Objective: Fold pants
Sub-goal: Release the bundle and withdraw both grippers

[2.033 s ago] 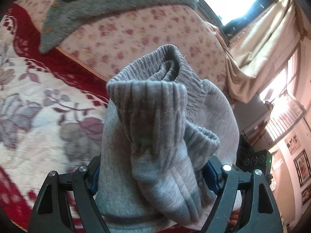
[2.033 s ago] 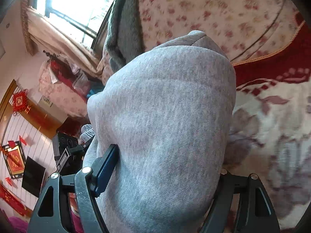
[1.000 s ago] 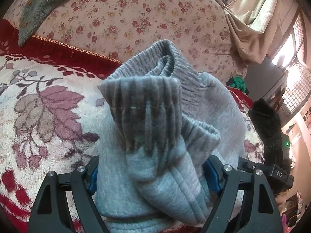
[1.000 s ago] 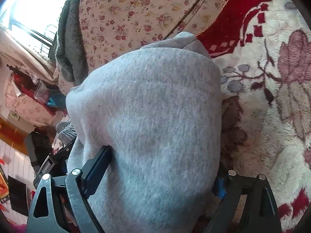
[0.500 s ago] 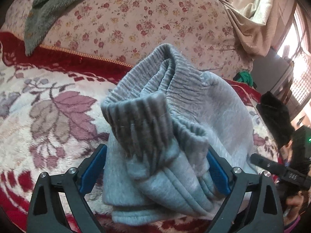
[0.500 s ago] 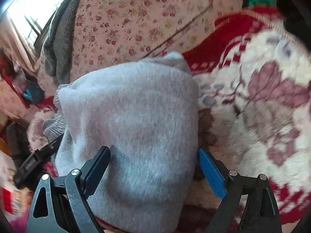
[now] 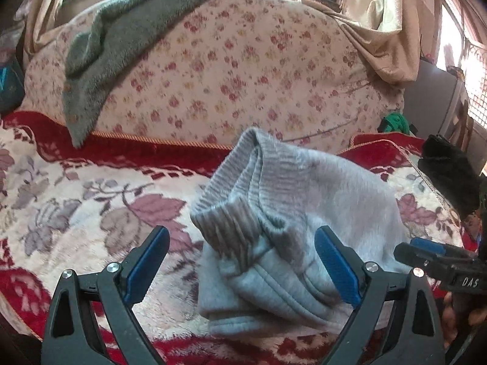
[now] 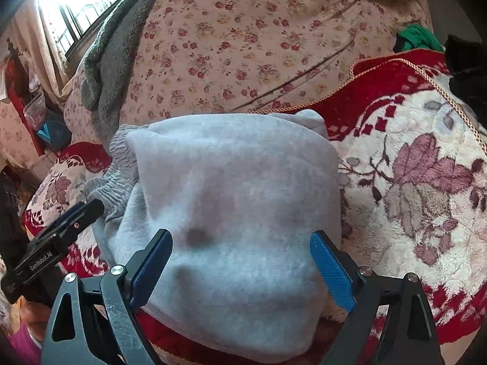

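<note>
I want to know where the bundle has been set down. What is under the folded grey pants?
The grey pants lie on a plush blanket with red edging and leaf prints, which shows all around them. The patch directly beneath is covered, so anything there cannot be seen.

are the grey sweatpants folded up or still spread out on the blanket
Folded: the grey sweatpants lie as one compact bundle on the floral blanket, ribbed cuffs stacked at one end.

Home, lived-in bedroom or sitting room. Plush red floral blanket (image 7: 76,194) over bed or couch, flowered quilt (image 7: 243,70) heaped behind, beige curtains (image 7: 377,24) at sunlit window (image 8: 70,12), clutter along wall.
</note>
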